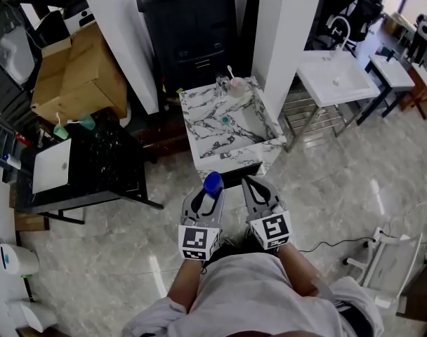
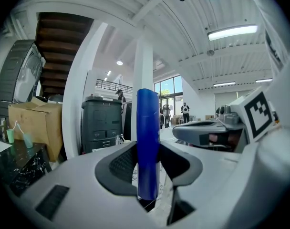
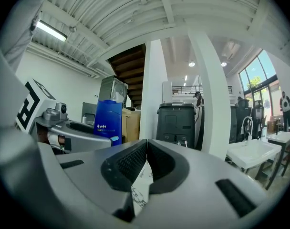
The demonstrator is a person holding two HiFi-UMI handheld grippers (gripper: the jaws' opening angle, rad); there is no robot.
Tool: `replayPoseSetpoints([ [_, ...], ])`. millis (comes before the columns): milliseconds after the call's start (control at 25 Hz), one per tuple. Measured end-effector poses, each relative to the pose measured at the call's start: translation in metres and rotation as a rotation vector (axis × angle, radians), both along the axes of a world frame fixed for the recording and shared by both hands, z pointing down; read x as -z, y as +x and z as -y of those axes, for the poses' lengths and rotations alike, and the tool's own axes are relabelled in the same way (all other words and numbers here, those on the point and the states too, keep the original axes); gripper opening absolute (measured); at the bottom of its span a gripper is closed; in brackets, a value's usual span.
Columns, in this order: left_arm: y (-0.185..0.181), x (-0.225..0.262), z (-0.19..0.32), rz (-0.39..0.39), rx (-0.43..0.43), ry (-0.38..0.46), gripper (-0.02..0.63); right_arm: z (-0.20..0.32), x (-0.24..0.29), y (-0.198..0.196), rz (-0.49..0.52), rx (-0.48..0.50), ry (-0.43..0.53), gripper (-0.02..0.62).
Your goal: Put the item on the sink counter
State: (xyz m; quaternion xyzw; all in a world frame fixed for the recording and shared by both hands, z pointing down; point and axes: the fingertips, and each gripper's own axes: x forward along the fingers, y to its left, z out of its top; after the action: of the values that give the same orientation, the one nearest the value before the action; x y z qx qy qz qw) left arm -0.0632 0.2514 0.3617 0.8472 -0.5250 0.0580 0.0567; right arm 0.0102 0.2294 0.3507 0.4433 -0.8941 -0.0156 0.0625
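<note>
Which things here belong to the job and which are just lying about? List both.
Job: blue bottle, clamped in left gripper; marble sink counter ahead.
Lying about: cardboard box, black cabinet, white basin, pink cup on the counter; right gripper, shut and empty.

The person wears a loose, pale grey short-sleeved shirt. Each hand carries a smooth light-grey plastic tool, the left gripper and the right gripper, both with broad rounded shells that narrow to two jaws. Black ribbed rubber pads line the jaws. Behind them sit white cubes printed with black square markers, the left marker cube and the right marker cube.
</note>
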Motion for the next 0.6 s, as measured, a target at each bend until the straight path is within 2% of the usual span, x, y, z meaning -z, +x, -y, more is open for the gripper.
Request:
replayPoseSetpoints([
  [360, -0.020, -0.011, 0.024, -0.024, 0.007, -0.017, 0.153, 0.029, -0.005, -0.017, -0.023, 0.007, -0.001, 0.005],
  [600, -0.031, 0.000, 0.062, -0.034, 0.015, 0.018, 0.153, 0.075, -0.001, -0.024, -0.006, 0.009, 0.012, 0.005],
])
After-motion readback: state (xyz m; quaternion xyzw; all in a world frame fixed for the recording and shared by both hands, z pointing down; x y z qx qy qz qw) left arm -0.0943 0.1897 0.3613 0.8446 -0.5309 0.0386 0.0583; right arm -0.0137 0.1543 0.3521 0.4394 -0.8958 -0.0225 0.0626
